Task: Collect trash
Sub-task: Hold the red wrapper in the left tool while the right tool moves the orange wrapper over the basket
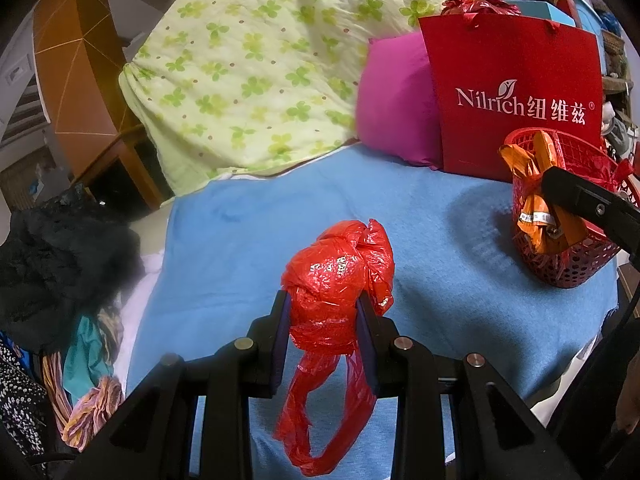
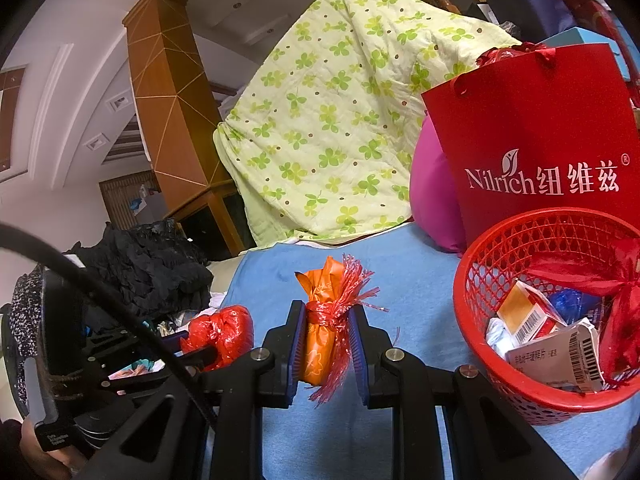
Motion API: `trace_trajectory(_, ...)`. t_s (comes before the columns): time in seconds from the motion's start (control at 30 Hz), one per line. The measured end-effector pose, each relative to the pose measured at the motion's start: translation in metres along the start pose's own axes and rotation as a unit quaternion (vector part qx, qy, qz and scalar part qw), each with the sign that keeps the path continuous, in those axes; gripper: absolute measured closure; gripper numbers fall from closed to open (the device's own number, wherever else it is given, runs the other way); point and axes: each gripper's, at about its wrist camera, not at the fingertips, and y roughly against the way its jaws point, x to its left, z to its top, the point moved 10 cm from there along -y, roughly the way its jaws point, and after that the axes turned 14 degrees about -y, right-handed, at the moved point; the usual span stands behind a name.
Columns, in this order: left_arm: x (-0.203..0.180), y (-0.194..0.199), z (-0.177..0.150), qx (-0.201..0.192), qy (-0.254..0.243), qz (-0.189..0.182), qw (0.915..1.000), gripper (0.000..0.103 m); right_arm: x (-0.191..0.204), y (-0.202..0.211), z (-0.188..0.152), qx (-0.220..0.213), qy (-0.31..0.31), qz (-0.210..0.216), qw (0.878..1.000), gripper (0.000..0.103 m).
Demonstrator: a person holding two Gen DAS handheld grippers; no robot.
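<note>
My left gripper (image 1: 323,300) is shut on a crumpled red plastic bag (image 1: 340,280), held just above the blue blanket (image 1: 248,232); the bag's handles hang below the fingers. My right gripper (image 2: 325,312) is shut on an orange wrapper tied with red ribbon (image 2: 322,332). The red mesh basket (image 2: 500,264) stands to its right, holding small boxes and paper trash. In the left wrist view the right gripper (image 1: 560,188) holds the orange wrapper (image 1: 536,200) in front of the basket (image 1: 576,268). In the right wrist view the left gripper (image 2: 200,344) with its red bag (image 2: 224,332) is at the lower left.
A red Nilrich paper bag (image 1: 516,92) and a pink pillow (image 1: 396,104) stand behind the basket. A green clover quilt (image 1: 256,72) is heaped at the back. Dark clothes (image 1: 52,256) and striped fabric (image 1: 88,412) lie at the left edge.
</note>
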Motion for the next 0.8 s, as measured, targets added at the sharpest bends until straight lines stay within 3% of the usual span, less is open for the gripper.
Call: trace_trajectory(0.8, -0.008, 0.001, 0.001, -0.002, -0.017, -0.004, 0.9998, 0.070, 0.003, 0.015, 0.000, -0.012, -0.005, -0.001, 1.000, 0.080)
